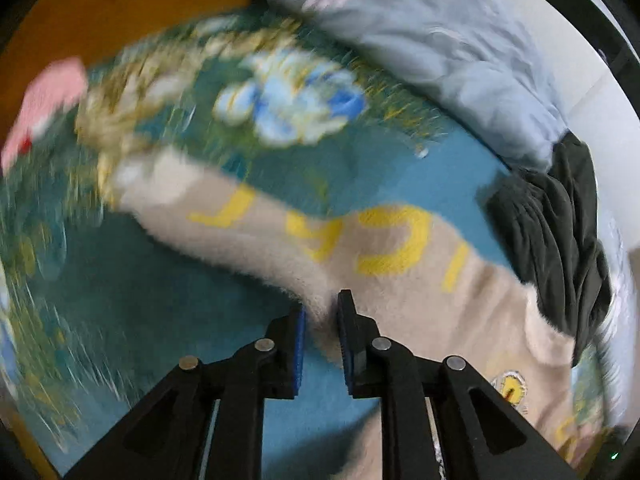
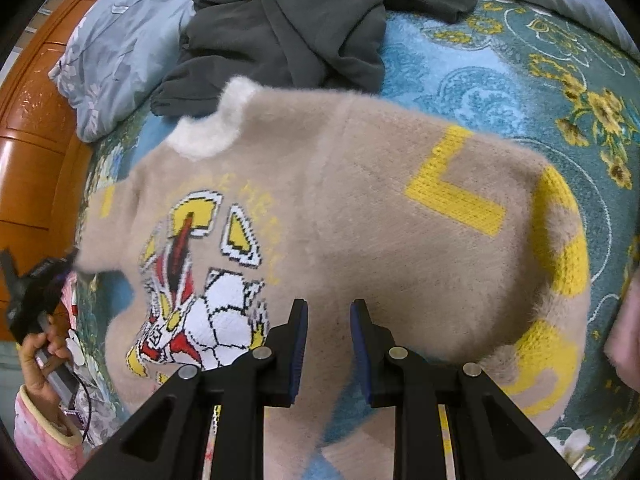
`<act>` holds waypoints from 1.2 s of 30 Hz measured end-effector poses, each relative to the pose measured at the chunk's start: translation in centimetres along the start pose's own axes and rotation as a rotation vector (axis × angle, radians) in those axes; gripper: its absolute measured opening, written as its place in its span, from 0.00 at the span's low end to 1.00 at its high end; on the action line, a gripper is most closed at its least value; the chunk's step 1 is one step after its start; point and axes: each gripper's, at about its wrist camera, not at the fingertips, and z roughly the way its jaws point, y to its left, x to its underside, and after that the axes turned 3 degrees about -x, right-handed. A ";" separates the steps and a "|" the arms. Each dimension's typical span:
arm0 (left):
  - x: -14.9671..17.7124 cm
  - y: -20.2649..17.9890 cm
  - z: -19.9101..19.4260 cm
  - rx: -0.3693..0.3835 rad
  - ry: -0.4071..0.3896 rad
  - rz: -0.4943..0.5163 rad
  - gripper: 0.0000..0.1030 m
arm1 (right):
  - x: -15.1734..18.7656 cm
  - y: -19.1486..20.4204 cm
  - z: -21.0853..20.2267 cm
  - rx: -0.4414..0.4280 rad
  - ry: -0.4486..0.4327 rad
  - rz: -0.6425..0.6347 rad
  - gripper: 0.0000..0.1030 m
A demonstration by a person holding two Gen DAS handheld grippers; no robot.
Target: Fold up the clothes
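A fuzzy beige sweater [image 2: 360,208] with yellow letters, a white collar and a cartoon figure lies on a blue-green floral bedspread [image 2: 500,80]. In the left wrist view its sleeve [image 1: 280,232] with yellow letters stretches across the bedspread. My left gripper [image 1: 322,312] is shut on the beige sleeve, fabric pinched between the blue pads, and the view is blurred. My right gripper [image 2: 329,312] has its jaws slightly apart just over the sweater's lower body; whether fabric is held I cannot tell. The left gripper also shows at the sweater's left edge in the right wrist view [image 2: 36,288].
A dark grey garment [image 2: 300,20] lies crumpled beyond the sweater's collar, also in the left wrist view [image 1: 560,240]. A pale blue quilt [image 1: 440,40] lies behind it. An orange wooden bed frame [image 2: 32,140] runs along the left. A pink cloth [image 1: 48,96] sits far left.
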 end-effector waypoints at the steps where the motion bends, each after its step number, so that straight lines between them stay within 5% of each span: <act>1: 0.5 0.8 -0.2 0.031 0.005 -0.041 0.23 | 0.0 0.1 0.1 -0.003 0.004 -0.005 0.24; 6: 3.6 3.4 -1.6 0.214 0.042 -0.200 0.48 | 0.8 -0.1 0.7 -0.028 0.039 -0.027 0.36; 10: 5.4 2.4 -1.6 0.212 0.111 -0.140 0.56 | 2.3 0.3 1.2 -0.059 0.077 -0.032 0.52; 17: 8.4 0.7 -1.6 0.205 0.232 -0.035 0.62 | 7.3 0.2 3.0 -0.134 0.201 -0.013 0.52; 21: 10.0 -0.6 -1.6 0.168 0.281 0.051 0.61 | 9.1 1.0 3.7 -0.168 0.202 -0.005 0.53; 23: 10.5 -1.1 -1.6 0.144 0.291 0.079 0.61 | 9.4 1.6 3.9 -0.171 0.197 -0.014 0.53; 26: 11.0 -1.1 -1.6 0.120 0.300 0.076 0.40 | 9.4 1.9 4.2 -0.176 0.192 -0.008 0.50; 30: 11.5 -0.7 -1.7 0.140 0.317 0.043 0.22 | 9.4 1.9 3.8 -0.170 0.173 0.002 0.13; 36: 12.6 -1.0 -1.9 0.154 0.349 0.049 0.14 | 7.4 1.8 0.8 -0.056 0.076 -0.058 0.11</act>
